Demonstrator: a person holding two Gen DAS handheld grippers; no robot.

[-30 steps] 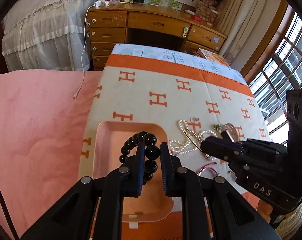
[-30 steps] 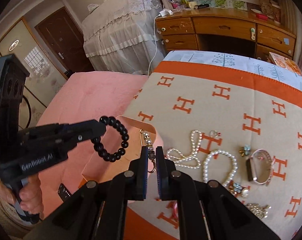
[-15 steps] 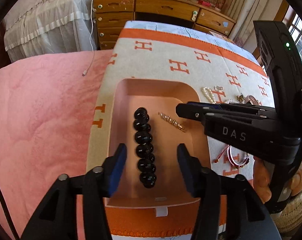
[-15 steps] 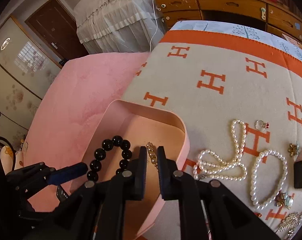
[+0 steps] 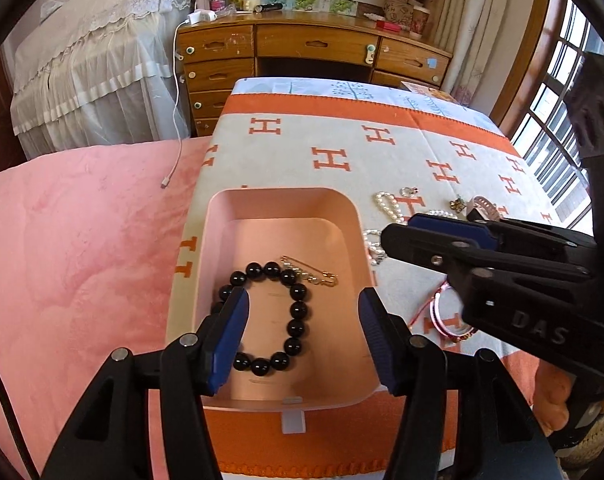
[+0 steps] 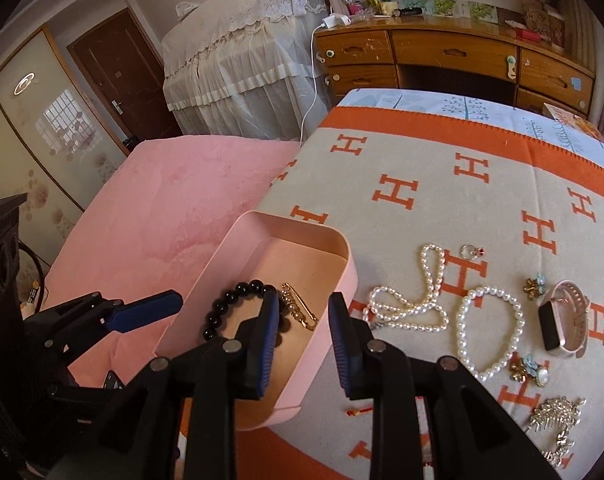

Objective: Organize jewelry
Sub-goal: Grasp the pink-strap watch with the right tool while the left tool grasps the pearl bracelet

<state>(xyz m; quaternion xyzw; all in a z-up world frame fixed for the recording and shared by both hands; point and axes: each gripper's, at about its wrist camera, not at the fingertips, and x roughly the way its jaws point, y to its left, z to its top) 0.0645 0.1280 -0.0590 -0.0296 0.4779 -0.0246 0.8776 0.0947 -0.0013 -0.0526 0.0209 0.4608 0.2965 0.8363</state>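
Jewelry in the pink tray, both claws empty

Beads of the black bracelet (image 5: 270,316) lie flat on the floor of the pink tray (image 5: 363,240), directly ahead of and between the blue pads of the left claw (image 5: 303,342); that claw stands wide and grips nothing; a second ago it was pinched on the bracelet, which hung in the air above the tray. The gold pin (image 5: 309,272) lies just past the bracelet, touching its far beads; the right claw (image 6: 303,344) hangs over the tray's right wall with its jaws opening and nothing between them; a second ago it was closed on the pin.

The tray's near rim sits just beyond the left claw's fingertips, its left wall close to the edge of the orange-and-beige blanket (image 6: 421,168), with the pink bedcover (image 5: 82,260) lower on that side; beyond the far rim the blanket is bare up to the orange border, so open room lies ahead of both claws.

To the right of the right claw the remaining pieces are spread on the blanket: a long pearl strand (image 6: 413,308) just beside the tray, a pearl bracelet (image 6: 489,332), a small ring (image 6: 471,252), a rose-gold watch (image 6: 561,324), small flower brooches and a silver brooch (image 6: 557,416) near the blanket's front edge; a pink bangle (image 5: 441,316) lies under the right claw's body in the left view.
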